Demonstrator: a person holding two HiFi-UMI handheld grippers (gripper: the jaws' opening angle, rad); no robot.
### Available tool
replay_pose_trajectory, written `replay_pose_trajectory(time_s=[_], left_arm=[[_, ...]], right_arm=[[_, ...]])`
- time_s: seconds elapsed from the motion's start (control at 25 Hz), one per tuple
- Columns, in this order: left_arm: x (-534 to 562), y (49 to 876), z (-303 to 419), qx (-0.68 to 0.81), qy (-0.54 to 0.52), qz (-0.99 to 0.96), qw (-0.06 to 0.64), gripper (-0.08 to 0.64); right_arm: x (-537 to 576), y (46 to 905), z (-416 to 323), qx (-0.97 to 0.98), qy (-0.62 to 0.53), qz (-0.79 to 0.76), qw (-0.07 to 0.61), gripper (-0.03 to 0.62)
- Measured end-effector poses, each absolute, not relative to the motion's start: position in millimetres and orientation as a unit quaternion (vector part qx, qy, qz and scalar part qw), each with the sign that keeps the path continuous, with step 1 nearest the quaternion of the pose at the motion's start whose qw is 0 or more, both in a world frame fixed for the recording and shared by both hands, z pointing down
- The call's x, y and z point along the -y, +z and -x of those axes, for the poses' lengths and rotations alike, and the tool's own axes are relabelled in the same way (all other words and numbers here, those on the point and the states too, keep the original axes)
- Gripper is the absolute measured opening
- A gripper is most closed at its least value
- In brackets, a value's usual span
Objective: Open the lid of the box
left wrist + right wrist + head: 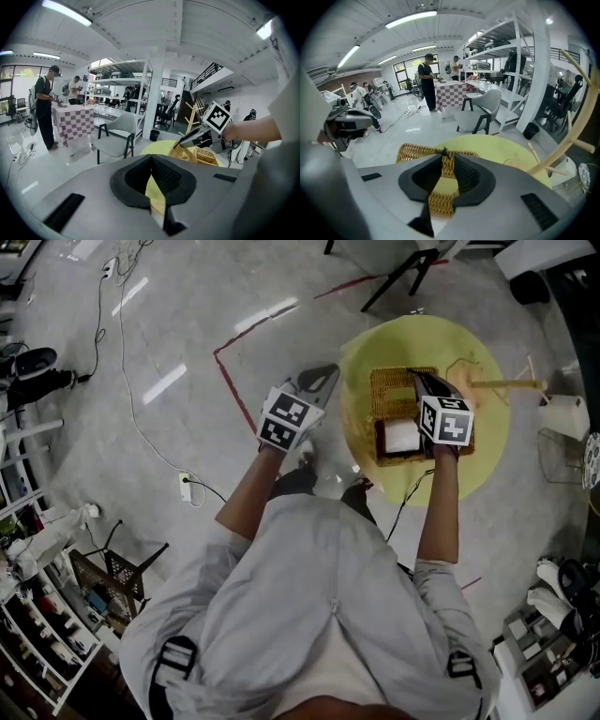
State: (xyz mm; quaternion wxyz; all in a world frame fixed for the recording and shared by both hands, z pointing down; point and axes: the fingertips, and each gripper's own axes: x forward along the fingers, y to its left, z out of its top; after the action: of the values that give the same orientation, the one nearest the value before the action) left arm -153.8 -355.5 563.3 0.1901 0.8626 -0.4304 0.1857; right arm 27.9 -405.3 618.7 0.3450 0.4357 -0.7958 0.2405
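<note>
R gripper [443, 153] is pinching the wicker lid [415, 153], jaws clamped on its edge, over the wicker box [380, 442] mid round table [487, 451]. L gripper [151, 158] is hovering beside the table's left edge w/ jaws closed, nothing between.

**One camera overhead, two riding low**

The head view looks steeply down over the person's shoulders onto the round yellow worktop [487, 442]. The left gripper view faces level across the room from off to one side, catching the right hand-held gripper [176, 146] and the wicker box [208, 157] farther off. The right gripper view sits hard against the box's lid [415, 151], with the worktop beyond; all three views share the worktop
</note>
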Motion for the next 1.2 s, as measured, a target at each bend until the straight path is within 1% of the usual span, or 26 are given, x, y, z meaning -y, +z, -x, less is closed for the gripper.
replay_pose_trajectory(time_s=[0.36, 0.52, 0.72, 0.92, 1.2], left_arm=[[335, 549, 145, 0.425, 0.181, -0.87, 0.175, 0.029], [330, 532, 137, 0.423, 0.175, -0.875, 0.156, 0.029], [320, 497, 125, 0.42, 0.164, -0.885, 0.118, 0.029], [314, 452, 105, 0.414, 0.149, -0.895, 0.075, 0.029], [304, 395, 81, 0.402, 0.13, -0.906, 0.019, 0.029]], right_arm=[[389, 573, -45, 0.803, 0.213, -0.464, 0.306, 0.1], [375, 538, -58, 0.809, 0.182, -0.482, 0.284, 0.087], [347, 482, -81, 0.81, 0.138, -0.511, 0.253, 0.046], [325, 427, -106, 0.809, 0.099, -0.535, 0.222, 0.029], [301, 369, -127, 0.813, 0.049, -0.548, 0.19, 0.025]])
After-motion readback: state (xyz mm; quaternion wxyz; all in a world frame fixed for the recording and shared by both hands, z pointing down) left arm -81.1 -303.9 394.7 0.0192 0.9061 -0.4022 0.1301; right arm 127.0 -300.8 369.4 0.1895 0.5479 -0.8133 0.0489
